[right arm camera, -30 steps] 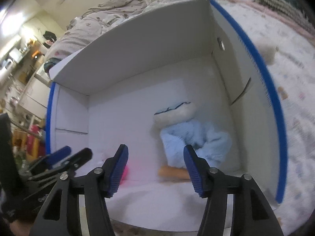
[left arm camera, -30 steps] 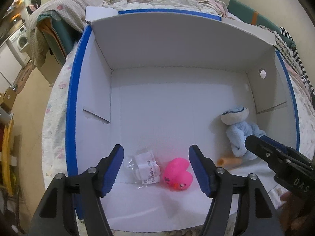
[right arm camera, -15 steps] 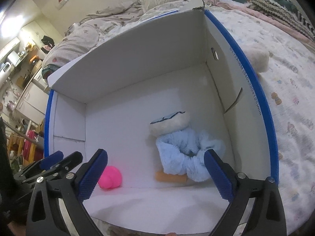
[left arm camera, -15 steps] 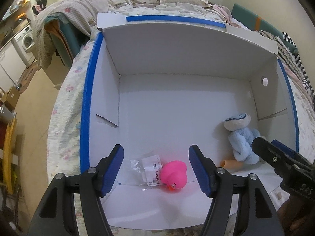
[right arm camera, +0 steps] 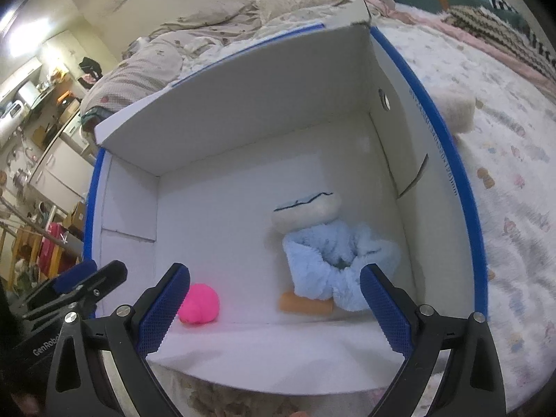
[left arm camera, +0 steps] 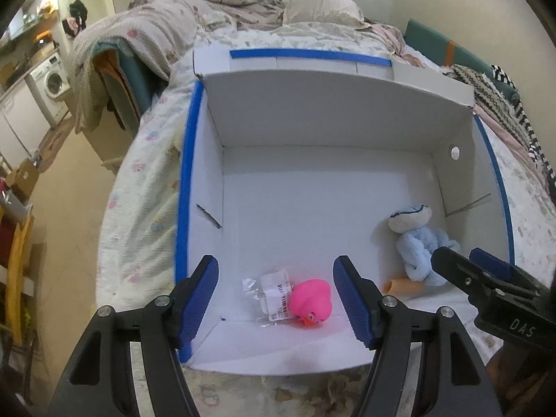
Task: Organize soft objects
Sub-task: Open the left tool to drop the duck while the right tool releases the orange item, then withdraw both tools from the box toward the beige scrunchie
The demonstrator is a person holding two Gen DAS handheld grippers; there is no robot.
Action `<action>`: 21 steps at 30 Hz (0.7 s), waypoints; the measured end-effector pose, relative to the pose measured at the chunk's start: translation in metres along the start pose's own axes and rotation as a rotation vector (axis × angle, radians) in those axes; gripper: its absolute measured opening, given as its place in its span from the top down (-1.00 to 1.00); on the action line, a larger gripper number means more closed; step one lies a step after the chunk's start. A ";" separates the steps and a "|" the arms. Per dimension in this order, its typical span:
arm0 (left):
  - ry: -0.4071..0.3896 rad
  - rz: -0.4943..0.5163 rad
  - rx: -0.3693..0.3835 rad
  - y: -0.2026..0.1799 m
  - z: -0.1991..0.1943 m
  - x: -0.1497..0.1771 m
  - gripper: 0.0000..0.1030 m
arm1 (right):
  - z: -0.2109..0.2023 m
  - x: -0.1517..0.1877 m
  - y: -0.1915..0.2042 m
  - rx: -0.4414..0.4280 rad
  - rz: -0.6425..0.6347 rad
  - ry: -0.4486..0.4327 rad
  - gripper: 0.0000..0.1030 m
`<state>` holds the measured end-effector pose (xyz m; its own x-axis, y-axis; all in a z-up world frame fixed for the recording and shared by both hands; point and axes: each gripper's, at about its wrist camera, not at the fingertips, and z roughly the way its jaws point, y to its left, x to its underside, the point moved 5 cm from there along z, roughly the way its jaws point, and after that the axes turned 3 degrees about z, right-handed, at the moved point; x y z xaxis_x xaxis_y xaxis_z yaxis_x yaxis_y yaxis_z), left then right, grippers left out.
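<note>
A white cardboard box with blue-taped edges (left arm camera: 312, 187) stands open on the bed; it also shows in the right wrist view (right arm camera: 243, 208). Inside lie a pink rubber duck (left arm camera: 311, 304) (right arm camera: 199, 304), a small clear packet with a label (left arm camera: 271, 290), a light blue plush doll with a white head (left arm camera: 417, 243) (right arm camera: 326, 253) and a small orange piece (left arm camera: 403, 286) (right arm camera: 304, 305). My left gripper (left arm camera: 276, 299) is open and empty above the box's near edge, over the duck. My right gripper (right arm camera: 274, 307) is open wide and empty, above the near edge by the doll.
The box sits on a patterned bed sheet (left arm camera: 146, 215). Rumpled blankets and pillows (left arm camera: 243, 10) lie behind it. A cream soft block (right arm camera: 455, 111) lies on the bed right of the box. A washing machine (left arm camera: 48, 83) and floor are to the left.
Both grippers have drawn back and up from the box. The right gripper has opened wider. The objects in the box have not moved.
</note>
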<state>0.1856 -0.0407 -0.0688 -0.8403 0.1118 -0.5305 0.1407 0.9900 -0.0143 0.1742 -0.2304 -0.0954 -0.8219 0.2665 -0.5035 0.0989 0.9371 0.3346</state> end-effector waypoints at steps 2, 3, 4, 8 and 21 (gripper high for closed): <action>-0.016 0.013 -0.009 0.000 -0.006 0.002 -0.28 | -0.005 0.003 0.002 -0.002 -0.010 -0.007 -1.00; -0.021 0.021 -0.014 0.001 -0.009 0.003 -0.28 | -0.007 0.005 0.003 -0.003 -0.014 -0.009 -1.00; -0.023 0.026 -0.018 0.002 -0.012 0.005 -0.28 | -0.009 0.007 0.003 -0.002 -0.018 -0.011 -1.00; -0.035 0.021 0.020 0.004 -0.025 0.018 -0.28 | -0.019 0.014 0.006 0.004 -0.035 -0.019 -1.00; 0.008 -0.051 0.010 0.030 -0.038 0.063 -0.28 | -0.044 0.044 0.016 0.034 -0.089 -0.051 -1.00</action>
<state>0.1172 -0.0002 -0.0702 -0.8507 0.0620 -0.5220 0.1029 0.9935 -0.0496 0.1146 -0.2139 -0.0775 -0.7990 0.1926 -0.5697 0.0468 0.9644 0.2603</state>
